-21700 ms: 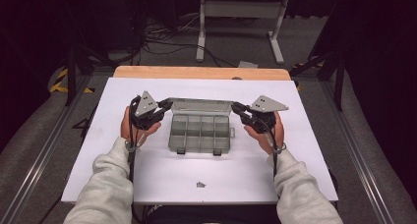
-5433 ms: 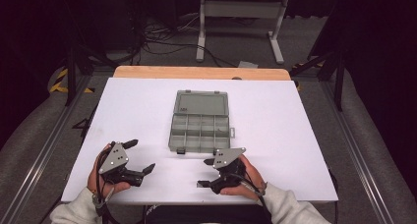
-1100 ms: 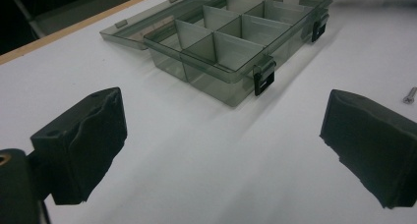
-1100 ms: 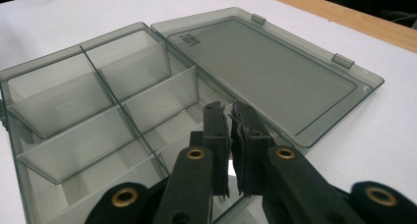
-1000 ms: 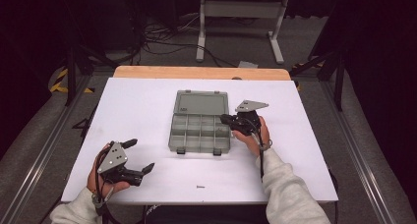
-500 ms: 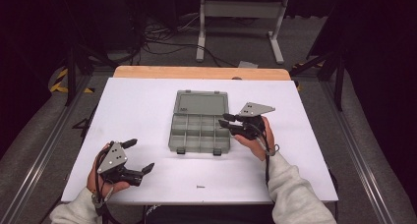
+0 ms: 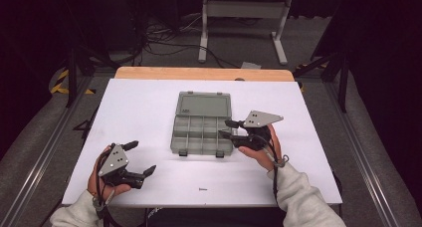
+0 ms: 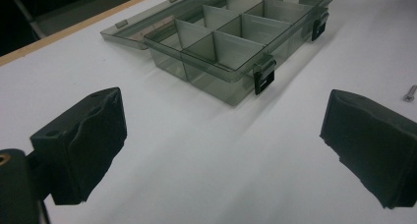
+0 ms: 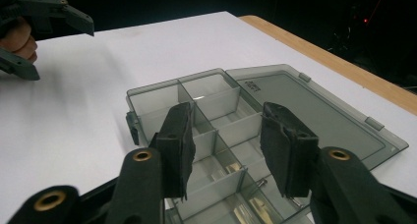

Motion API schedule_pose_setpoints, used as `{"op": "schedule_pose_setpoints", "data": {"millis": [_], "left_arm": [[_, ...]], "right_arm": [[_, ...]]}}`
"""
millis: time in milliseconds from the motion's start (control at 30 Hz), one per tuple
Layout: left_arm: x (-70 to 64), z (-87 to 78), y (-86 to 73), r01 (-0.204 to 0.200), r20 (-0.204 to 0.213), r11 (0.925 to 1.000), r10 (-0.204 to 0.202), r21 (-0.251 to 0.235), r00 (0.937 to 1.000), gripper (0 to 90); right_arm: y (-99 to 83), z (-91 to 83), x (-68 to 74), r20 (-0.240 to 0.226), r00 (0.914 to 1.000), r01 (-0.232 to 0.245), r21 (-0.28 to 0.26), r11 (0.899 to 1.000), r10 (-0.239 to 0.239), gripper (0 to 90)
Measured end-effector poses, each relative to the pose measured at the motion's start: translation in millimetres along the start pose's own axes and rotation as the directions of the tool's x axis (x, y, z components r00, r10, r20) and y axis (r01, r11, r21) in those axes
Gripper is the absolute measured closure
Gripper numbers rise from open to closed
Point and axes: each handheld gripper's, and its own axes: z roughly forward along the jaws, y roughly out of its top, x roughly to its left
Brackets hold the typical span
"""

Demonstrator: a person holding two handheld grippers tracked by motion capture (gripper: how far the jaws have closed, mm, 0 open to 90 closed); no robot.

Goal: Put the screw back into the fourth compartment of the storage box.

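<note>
A: What are the tongs like?

B: Both black. The left tongs [image 7: 139,158] and right tongs [image 7: 225,129] each carry a grey three-cornered plate, and a dark cable trails back along each wrist.

A: And close up?

B: Thick black pads [image 9: 287,148] with a moulded face, and brass-coloured rivets in the arms behind them.

A: Clothing?

B: Light grey sleeves [image 7: 303,199].
</note>
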Motion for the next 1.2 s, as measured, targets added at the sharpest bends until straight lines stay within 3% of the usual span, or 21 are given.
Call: {"op": "schedule_pose_setpoints", "data": {"millis": [600,933,1200], "left_arm": [[0.0,1.6,-0.1,-0.011,-0.003,0.9999,0.011,0.007,0.9999,4.1],[-0.2,1.7,-0.1,-0.009,-0.005,0.9999,0.009,0.011,0.9999,4.0],[-0.6,1.4,0.0,-0.010,-0.006,0.9999,0.010,0.008,0.9999,4.0]], "right_arm": [[-12.4,-1.5,33.2,-0.042,0.9985,0.037,0.083,0.996,-0.034,19.7],[-21.6,0.4,60.2,-0.130,0.9895,0.079,0.117,0.990,-0.064,16.4],[-31.3,13.0,81.7,-0.220,0.9717,0.125,0.163,0.979,-0.087,19.3]]}}
